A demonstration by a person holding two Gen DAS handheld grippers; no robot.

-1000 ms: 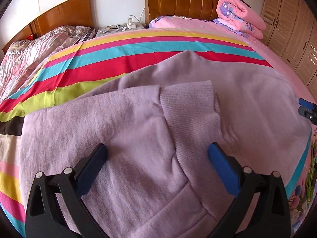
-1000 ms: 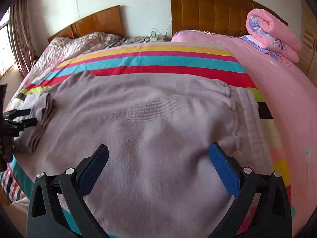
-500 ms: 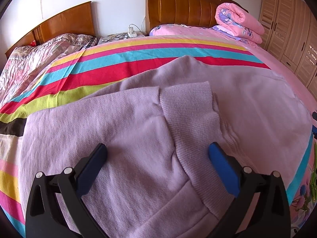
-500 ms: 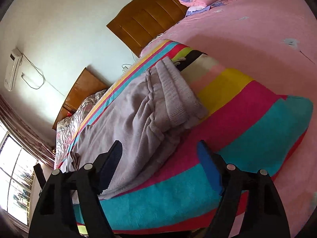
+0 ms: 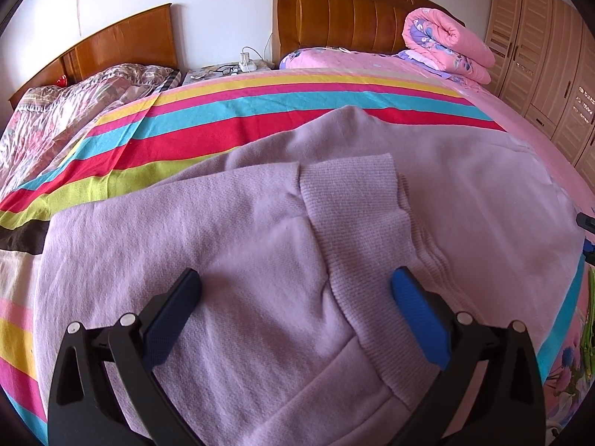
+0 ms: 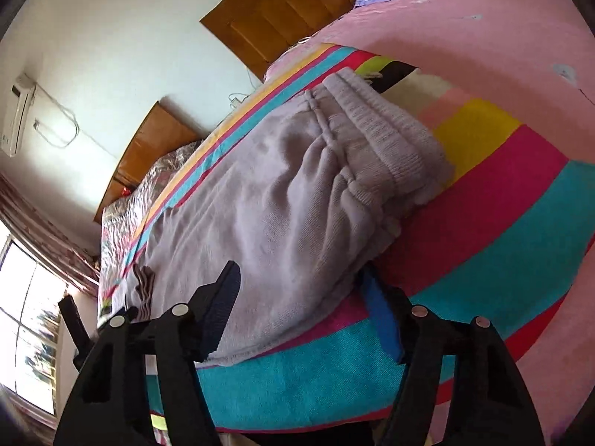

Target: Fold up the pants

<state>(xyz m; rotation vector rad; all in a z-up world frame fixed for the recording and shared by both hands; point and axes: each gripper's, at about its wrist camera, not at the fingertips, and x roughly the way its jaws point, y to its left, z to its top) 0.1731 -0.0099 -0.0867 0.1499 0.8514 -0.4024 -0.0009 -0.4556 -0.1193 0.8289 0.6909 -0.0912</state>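
Lilac knit pants (image 5: 230, 245) lie spread over the striped bedspread (image 5: 260, 119), with a ribbed cuff (image 5: 353, 200) folded back across them. My left gripper (image 5: 295, 282) hovers open just above the fabric near that cuff, gripping nothing. In the right wrist view the pants (image 6: 267, 193) run away from me, their gathered waistband (image 6: 390, 141) at the right. My right gripper (image 6: 299, 278) is rolled to one side and its jaws are closing astride the pants' near edge. Fabric lies between the pads, which are still apart from it. Only its tip (image 5: 587, 223) shows at the left wrist view's right edge.
A rolled pink quilt (image 5: 450, 44) sits by the wooden headboard (image 5: 353, 11). A wardrobe (image 5: 550, 55) lines the right wall. A second bed (image 5: 74, 111) and a nightstand with a charger (image 5: 241, 65) stand at the left. The bed's front edge (image 6: 297, 401) drops away below my right gripper.
My right gripper has rolled, sunk to the pants' near edge by the waistband, and narrowed its jaws around the fabric. The left gripper has stayed where it was, still open.
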